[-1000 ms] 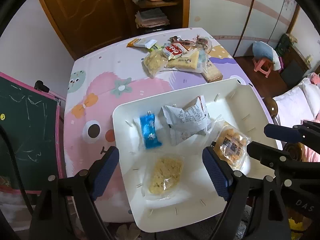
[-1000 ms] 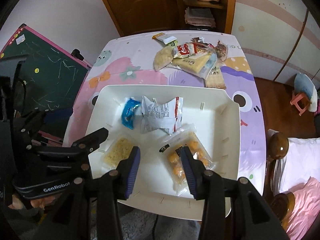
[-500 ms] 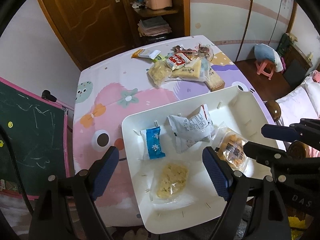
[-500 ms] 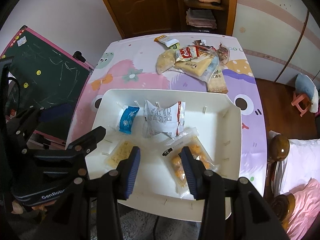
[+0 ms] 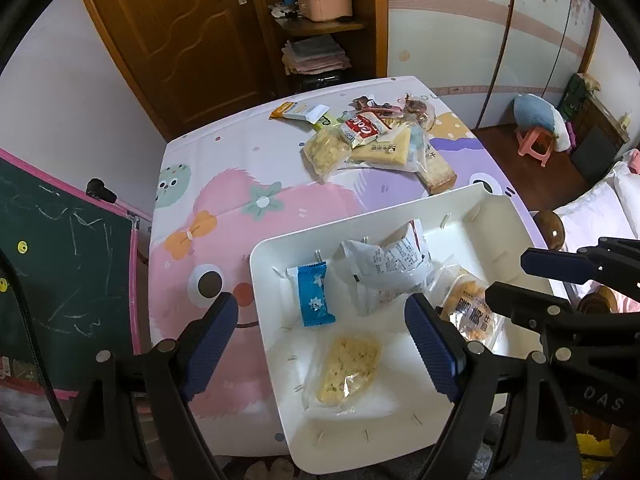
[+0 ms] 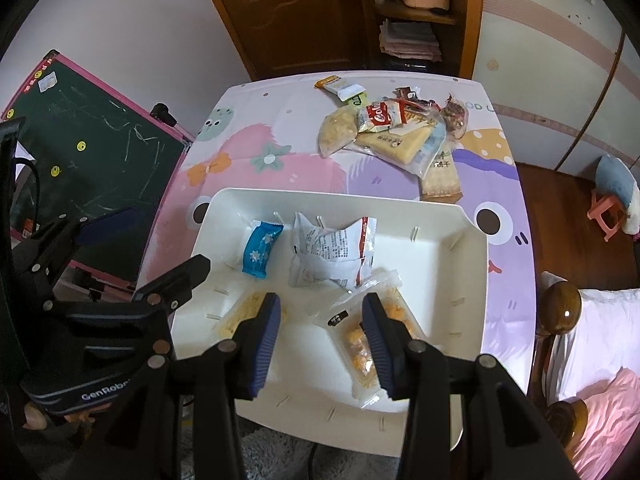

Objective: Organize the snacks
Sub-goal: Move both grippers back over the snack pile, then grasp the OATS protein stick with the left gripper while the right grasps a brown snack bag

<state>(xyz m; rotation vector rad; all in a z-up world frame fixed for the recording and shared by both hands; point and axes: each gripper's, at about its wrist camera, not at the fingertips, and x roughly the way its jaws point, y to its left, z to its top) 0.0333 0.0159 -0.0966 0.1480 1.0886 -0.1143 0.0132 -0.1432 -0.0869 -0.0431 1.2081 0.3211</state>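
Note:
A white tray [image 5: 484, 204] [image 6: 468, 280] sits at the near end of the table. It holds a blue packet [image 5: 314, 294] [image 6: 260, 248], a white crumpled bag [image 5: 390, 270] [image 6: 334, 254], a yellow crumbly snack [image 5: 348, 368] [image 6: 246, 312] and an orange snack pack [image 5: 470, 312] [image 6: 356, 340]. A pile of loose snacks [image 5: 376, 140] [image 6: 392, 128] lies at the table's far end. My left gripper [image 5: 322, 344] is open and empty above the tray's left part. My right gripper [image 6: 320, 344] is open and empty above the tray's near part.
The table wears a cartoon-print cloth [image 5: 240, 200] [image 6: 256, 152]. A green chalkboard [image 5: 60, 248] [image 6: 88, 168] stands to the left. A wooden door and shelf [image 5: 312, 32] are behind. A bed with a wooden post [image 6: 560, 308] is on the right.
Both grippers have pulled back and up from the tray, so more of the table and the far snack pile shows. The tray's contents have not moved.

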